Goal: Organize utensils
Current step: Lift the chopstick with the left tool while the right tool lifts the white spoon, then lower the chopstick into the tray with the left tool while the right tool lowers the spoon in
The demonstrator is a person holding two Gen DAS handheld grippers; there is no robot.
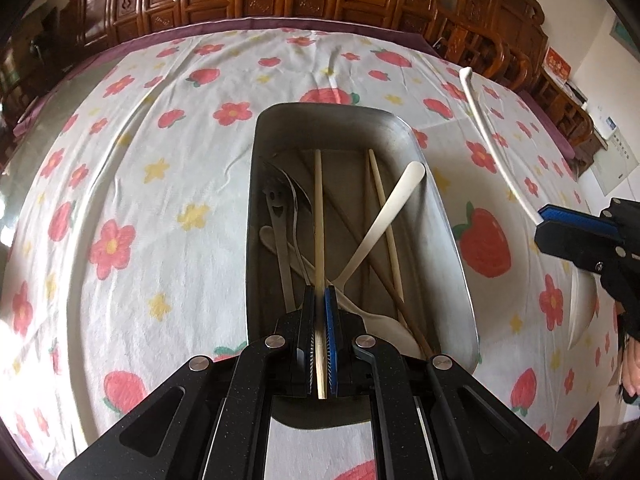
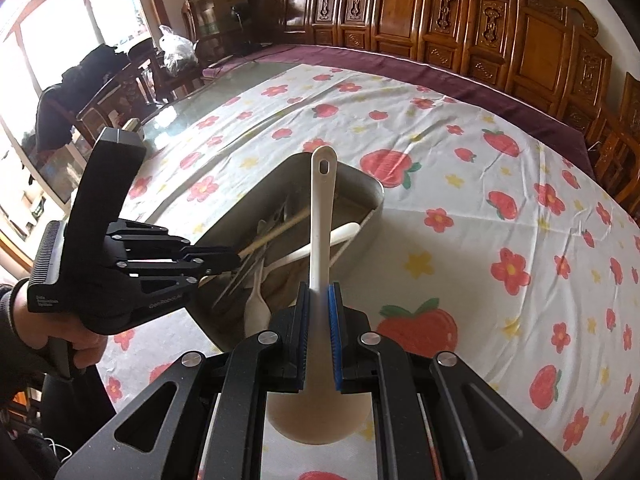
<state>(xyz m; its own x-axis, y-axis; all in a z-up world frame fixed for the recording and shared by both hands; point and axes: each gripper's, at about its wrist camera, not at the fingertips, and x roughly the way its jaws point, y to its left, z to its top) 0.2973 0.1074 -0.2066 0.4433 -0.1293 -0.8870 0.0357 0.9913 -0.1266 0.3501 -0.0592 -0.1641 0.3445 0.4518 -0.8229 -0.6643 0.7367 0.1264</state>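
A metal tray (image 1: 452, 224) sits on the flowered cloth and holds a white spoon (image 1: 384, 220), a metal fork (image 1: 280, 232), a metal spoon and chopsticks (image 1: 384, 216). My left gripper (image 1: 319, 300) is shut on a pale chopstick (image 1: 318, 216), which points into the tray over its near end. My right gripper (image 2: 318, 296) is shut on the handle of a large white ladle (image 2: 322, 208), bowl toward the camera. The ladle handle reaches over the tray (image 2: 372, 196) at its right side. In the left wrist view the right gripper (image 1: 560, 226) and ladle (image 1: 488, 128) hover right of the tray.
The flowered tablecloth (image 2: 480, 208) covers a large table with a purple edge (image 2: 460, 76). Carved wooden chairs (image 2: 440, 16) line the far side. A person's hand (image 2: 80, 340) holds the left gripper's handle at the left.
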